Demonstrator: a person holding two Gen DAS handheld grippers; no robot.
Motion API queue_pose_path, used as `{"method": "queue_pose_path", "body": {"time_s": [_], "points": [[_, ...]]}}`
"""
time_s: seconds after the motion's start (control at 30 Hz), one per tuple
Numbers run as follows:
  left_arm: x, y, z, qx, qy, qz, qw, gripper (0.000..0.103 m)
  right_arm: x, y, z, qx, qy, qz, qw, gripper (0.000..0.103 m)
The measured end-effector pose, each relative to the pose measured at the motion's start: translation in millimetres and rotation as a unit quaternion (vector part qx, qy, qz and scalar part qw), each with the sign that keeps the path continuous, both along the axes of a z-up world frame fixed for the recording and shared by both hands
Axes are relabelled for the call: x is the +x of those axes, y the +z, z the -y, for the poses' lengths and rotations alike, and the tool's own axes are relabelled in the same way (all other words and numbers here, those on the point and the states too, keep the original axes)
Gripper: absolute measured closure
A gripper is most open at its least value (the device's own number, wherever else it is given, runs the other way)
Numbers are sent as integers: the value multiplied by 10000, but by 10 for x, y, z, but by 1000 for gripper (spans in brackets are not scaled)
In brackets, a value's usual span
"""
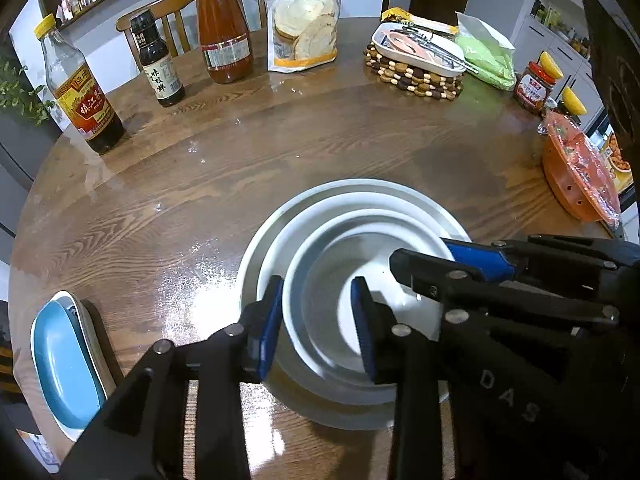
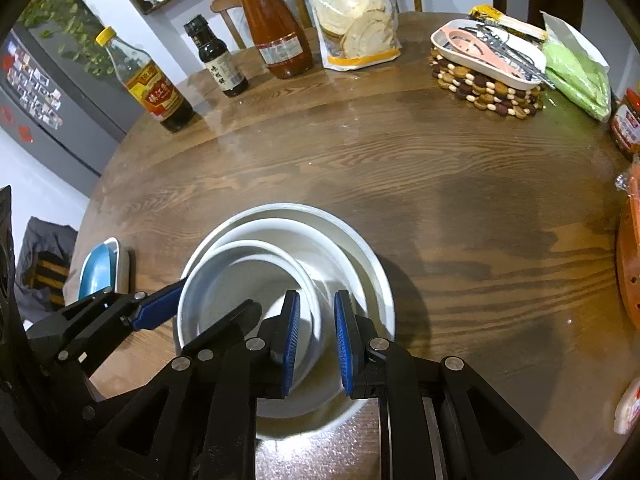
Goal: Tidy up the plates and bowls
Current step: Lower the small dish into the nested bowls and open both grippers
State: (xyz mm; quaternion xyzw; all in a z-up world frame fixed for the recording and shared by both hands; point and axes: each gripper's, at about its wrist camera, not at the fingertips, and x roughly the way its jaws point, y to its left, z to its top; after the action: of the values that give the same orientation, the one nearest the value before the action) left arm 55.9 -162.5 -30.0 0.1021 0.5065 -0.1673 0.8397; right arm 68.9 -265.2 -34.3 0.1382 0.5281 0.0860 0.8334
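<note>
The round wooden counter [image 1: 280,152] carries everything. Straight under both grippers sits a nested stack, all mouths up: a wide white plate [image 1: 360,188], a shallower white dish [image 1: 280,236] in it, and a small white bowl [image 1: 316,240] innermost.

The left gripper [image 1: 316,324] straddles the near-left rim of the small bowl, one blue pad outside the wall and one inside; the jaws stand apart and released, with a gap showing between the pads and the rim. The right gripper [image 2: 316,340] has its pads on either side of the small bowl's right wall, jaws drawn close and clenched on that rim.

Left of the left gripper, at the counter's edge, a blue oblong dish [image 1: 64,360] lies in a white one, its long axis running away from the camera.

Beyond the grippers stand a flour bag [image 1: 304,12] reading 低筋小麦粉, a red sauce jar [image 1: 222,28], a yellow-capped vinegar bottle [image 1: 80,92] labelled 镇江香, and a small dark bottle [image 1: 158,64] marked 味极鲜. Farther right, a white tray [image 1: 420,50] holding utensils rests on a beaded trivet [image 1: 412,76].
</note>
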Motion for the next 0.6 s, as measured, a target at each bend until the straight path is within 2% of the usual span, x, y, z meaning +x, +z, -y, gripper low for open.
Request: {"method": "queue_pose_path", "body": {"time_s": [0.17,0.23,0.27,0.33,0.4,0.47,0.57,0.6], "points": [[-66,66,-1,-17,-12,114,9999,54,-97,73,70,71,-87,76,9999,85],[-92,107,-20,-28,11,187,9998,43,-131,114,89,49,-127,128,9998,84],[-102,121,-27,-63,17,193,9998,41,-151,138,101,64,-149,158,9997,82],[-125,156,-46,-101,38,221,9997,38,-197,191,128,100,-204,230,9995,75],[-148,186,-53,-100,47,271,9996,36,-242,246,157,97,-280,326,9990,61],[-183,224,-67,-103,59,334,9994,33,-287,295,179,69,-352,408,9985,53],[-235,281,-94,-97,72,441,9990,31,-360,366,231,111,-453,510,9976,46],[-247,295,-101,-91,76,469,9988,27,-386,386,251,141,-487,535,9973,45]]}}
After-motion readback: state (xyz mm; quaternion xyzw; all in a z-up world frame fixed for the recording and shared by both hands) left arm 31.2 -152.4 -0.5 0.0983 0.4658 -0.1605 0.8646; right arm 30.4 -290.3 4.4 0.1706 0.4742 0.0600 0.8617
